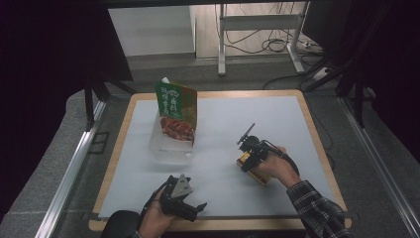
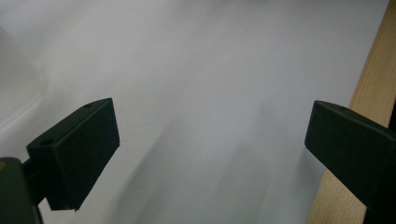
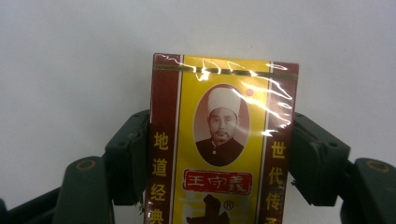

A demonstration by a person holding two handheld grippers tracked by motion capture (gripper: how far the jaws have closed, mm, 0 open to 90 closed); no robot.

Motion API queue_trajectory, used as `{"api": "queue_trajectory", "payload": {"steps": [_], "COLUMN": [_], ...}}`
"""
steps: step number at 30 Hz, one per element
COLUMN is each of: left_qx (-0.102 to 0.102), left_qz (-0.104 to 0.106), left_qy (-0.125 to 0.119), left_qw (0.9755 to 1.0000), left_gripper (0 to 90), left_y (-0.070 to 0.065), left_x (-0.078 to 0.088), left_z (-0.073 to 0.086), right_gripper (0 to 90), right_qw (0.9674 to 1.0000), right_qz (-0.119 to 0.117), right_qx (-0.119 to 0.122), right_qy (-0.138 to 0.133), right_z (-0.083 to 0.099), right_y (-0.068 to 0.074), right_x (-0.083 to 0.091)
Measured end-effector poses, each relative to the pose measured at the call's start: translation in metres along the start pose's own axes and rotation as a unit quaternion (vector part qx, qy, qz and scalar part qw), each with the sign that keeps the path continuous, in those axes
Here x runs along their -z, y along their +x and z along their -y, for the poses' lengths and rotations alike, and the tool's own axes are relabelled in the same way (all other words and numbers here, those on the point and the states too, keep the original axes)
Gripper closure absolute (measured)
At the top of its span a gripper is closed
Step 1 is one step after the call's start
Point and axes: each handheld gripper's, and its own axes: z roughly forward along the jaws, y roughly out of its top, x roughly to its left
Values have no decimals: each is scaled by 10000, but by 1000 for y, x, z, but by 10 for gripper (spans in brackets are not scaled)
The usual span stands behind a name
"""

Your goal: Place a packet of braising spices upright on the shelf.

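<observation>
White sheeting covers a wooden table. Near right, the right gripper pinches a yellow and maroon box. Near left, the left gripper is spread apart. A green pouch stands far left.

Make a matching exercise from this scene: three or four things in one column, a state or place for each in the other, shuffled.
Things:
1. left tongs
2. right tongs
3. green pouch
4. clear container

States:
A. holds the pouch upright
B. open over the white mat
C. stands in a container
D. shut on the yellow box

Pairs: 1-B, 2-D, 3-C, 4-A
</observation>
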Motion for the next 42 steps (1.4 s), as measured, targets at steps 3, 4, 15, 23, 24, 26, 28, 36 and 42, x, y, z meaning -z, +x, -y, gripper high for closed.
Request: {"api": "queue_trajectory", "payload": {"steps": [3,4,15,23,24,26,28,36,42], "left_qx": [4,8,32,23,36,40,24,26,51], "left_qz": [-13,-24,-48,-71,-70,-74,-77,-79,-89], "left_qy": [-13,-22,-66,-82,-95,-103,-96,-111,-146], "left_qw": [10000,10000,10000,9999,9999,9999,9999,9999,9998], "left_gripper": [30,30,30,30,30,30,30,30,30], "left_y": [0,0,1,1,1,0,1,1,1], "left_x": [0,0,2,2,2,2,3,3,4], "left_z": [0,0,0,0,0,-1,-1,-1,0], "right_gripper": [314,315,316,317,317,317,317,317,317], "right_qw": [10000,9999,9953,9873,9858,9830,9795,9635,9530], "right_qz": [13,24,10,74,61,43,21,-63,-2], "right_qx": [-15,-20,1,4,22,23,29,43,149], "right_qy": [-39,-119,-971,-1589,-1676,-1833,-2012,-2674,-3025], "right_z": [2,3,15,20,20,20,20,19,18], "right_y": [1,1,-1,-1,-1,0,1,7,13], "right_x": [2,3,25,38,39,42,45,55,62]}}
